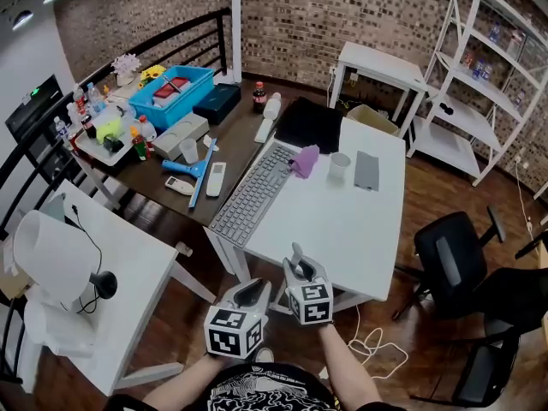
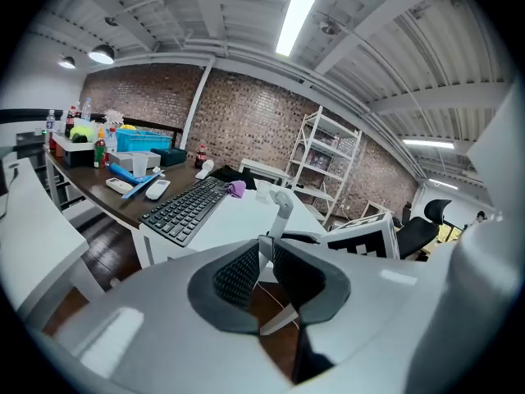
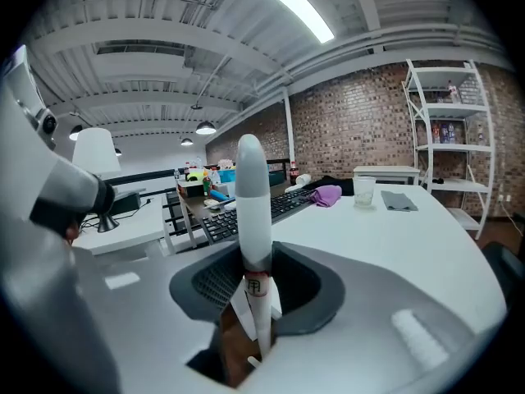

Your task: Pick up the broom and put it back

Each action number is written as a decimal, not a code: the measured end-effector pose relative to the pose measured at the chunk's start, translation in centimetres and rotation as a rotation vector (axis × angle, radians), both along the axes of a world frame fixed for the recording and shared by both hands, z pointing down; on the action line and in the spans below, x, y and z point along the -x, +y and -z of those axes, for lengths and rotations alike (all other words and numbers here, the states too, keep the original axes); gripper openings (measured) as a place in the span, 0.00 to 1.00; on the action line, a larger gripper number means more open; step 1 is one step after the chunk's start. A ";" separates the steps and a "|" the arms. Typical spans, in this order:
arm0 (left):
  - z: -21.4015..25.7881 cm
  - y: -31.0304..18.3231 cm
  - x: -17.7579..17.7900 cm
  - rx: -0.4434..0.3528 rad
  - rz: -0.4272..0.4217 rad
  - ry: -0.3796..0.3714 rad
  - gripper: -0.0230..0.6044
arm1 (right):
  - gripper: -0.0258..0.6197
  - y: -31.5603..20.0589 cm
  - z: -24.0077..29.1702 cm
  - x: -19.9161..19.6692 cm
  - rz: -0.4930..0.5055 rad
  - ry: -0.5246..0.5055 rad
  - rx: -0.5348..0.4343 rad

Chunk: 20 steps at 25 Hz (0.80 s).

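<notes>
**Jaws.** The right gripper (image 3: 256, 279) has its jaws clamped on the white handle of the broom (image 3: 251, 208). The handle stands upright between the pads, and its grey cap rises above them. (The broom's head lies below every view and cannot be described.) The left gripper (image 2: 264, 257) has its jaws together with nothing between them. It hangs just beside the right gripper, on the person's left, and looks across at the gripped handle.

**Setting.** Both grippers sit at the near edge of the white counter (image 1: 347, 229), so the broom stands just off that edge, directly in front of the person and above the wooden floor (image 1: 428, 191). Well apart from the grippers, the white counter carries a keyboard (image 1: 253, 197), a purple cloth (image 1: 306, 160) and a cup (image 1: 340, 164). A dark counter (image 1: 240, 139) beyond holds a blue bin (image 1: 169, 112) among bottles and small items. A black chair (image 1: 447, 262) stands to the right.

**Progress.** The grasp appears made, which is the opening part of the pick-up. Whether the broom is clear of the floor cannot be told, since its lower end is hidden. The lift, the carry and the setting-down are judged not yet done. No view marks the broom's proper place, so the destination cannot be named. The left gripper appears to take no part in the hold.
</notes>
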<state>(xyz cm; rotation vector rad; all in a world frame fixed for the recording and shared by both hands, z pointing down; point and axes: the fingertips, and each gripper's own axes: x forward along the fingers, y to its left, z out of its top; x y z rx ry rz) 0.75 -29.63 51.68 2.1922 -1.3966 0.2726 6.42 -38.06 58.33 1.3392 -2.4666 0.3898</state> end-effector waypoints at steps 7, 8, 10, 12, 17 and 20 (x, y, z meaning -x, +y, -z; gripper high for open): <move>0.6 1.0 2.1 -0.029 0.016 -0.005 0.11 | 0.19 2.1 0.3 0.5 -0.037 0.017 -0.013; 0.8 1.1 2.4 -0.034 0.016 -0.013 0.10 | 0.19 2.5 0.5 0.5 -0.047 0.016 -0.014; 1.5 1.3 2.8 -0.055 0.014 -0.030 0.05 | 0.19 3.3 1.3 0.3 -0.069 0.014 -0.020; 2.1 1.6 3.1 -0.076 0.005 -0.038 0.04 | 0.19 4.2 2.1 0.1 -0.096 0.005 -0.028; 3.0 2.9 3.2 -0.100 -0.029 -0.040 0.04 | 0.19 6.2 5.1 -0.4 -0.147 -0.025 -0.077; 3.9 3.7 3.1 -0.119 -0.050 -0.033 0.04 | 0.19 7.5 7.6 -0.6 -0.167 -0.040 -0.114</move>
